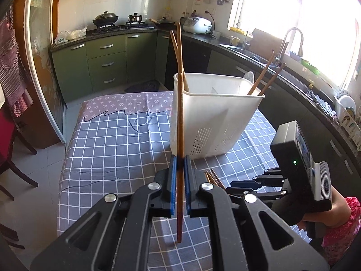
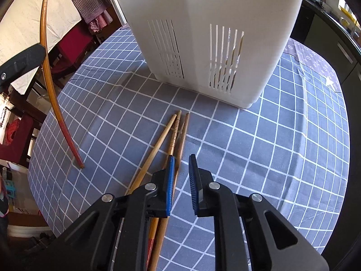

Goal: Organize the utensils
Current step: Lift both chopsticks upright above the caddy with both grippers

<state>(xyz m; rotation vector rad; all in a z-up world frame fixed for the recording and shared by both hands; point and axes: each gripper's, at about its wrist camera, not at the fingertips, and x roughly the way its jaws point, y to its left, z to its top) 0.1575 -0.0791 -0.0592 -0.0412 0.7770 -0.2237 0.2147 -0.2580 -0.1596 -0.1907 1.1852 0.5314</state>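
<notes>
My left gripper (image 1: 179, 160) is shut on a long brown chopstick (image 1: 179, 117), held upright above the table in front of the white utensil caddy (image 1: 214, 117). Several chopsticks (image 1: 262, 74) and a pale spoon stand in the caddy. Three loose chopsticks (image 2: 158, 144) lie on the checked cloth just before the caddy (image 2: 214, 22). My right gripper (image 2: 181, 158) points down at them, with its jaws a narrow gap apart. The darkest chopstick lies in that gap by the left pad, not pinched. The held chopstick (image 2: 48, 79) shows at the left of the right wrist view.
The blue checked tablecloth (image 2: 270, 158) covers the table. Green kitchen cabinets (image 1: 106, 61), a stove with pans and a sink counter (image 1: 248, 49) lie beyond it. Chairs stand at the table's left side. A person's arm in a red sleeve (image 1: 343, 225) holds the right gripper.
</notes>
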